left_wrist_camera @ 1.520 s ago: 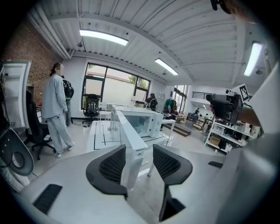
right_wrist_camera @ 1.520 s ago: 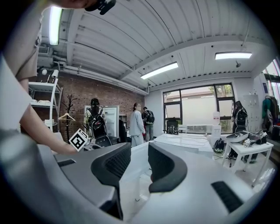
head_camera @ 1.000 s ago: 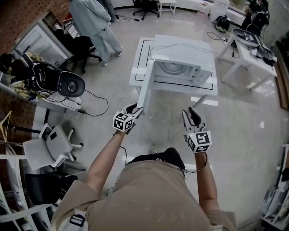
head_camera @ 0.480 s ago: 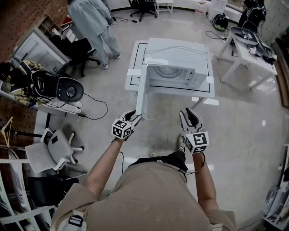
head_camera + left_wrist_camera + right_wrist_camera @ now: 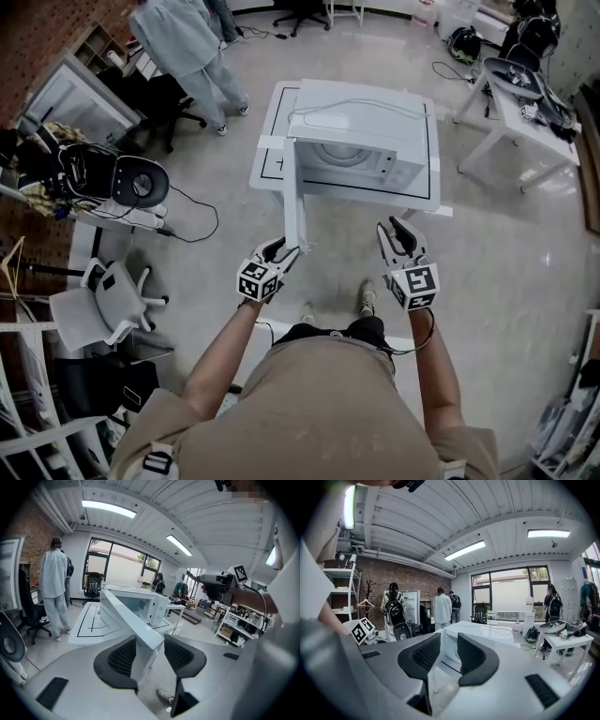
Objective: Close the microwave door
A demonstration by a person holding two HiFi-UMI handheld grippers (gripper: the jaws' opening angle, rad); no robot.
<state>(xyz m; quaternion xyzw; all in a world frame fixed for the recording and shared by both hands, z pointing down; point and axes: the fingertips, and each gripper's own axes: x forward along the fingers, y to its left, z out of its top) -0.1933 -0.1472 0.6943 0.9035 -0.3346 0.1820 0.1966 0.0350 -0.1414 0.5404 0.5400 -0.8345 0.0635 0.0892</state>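
- Head view: the microwave sat on a white table. Its door was swung out toward the wearer, roughly square to the oven's front.
- The left claw was at the door's free edge. The right claw hung well apart from it, over bare floor in front of the table.
- Only this view laid out the surrounding room. An office chair stood far left, a standing person was beyond the table's left corner, and a side table was at far right. Open floor lay on both sides of the door.
- Left gripper view: the jaws had just been opening and stood wide apart, with the door's free edge between them. The edge lay close by the left pad, with a clear gap to the right pad, which the head view could not show. Beyond the door were the oven body and the table's outlined top.
- Right gripper view: the jaws stood apart with nothing between them. The microwave showed through the gap, some way off. The left claw's marker cube sat at the left edge, and people stood in the background by a brick wall.
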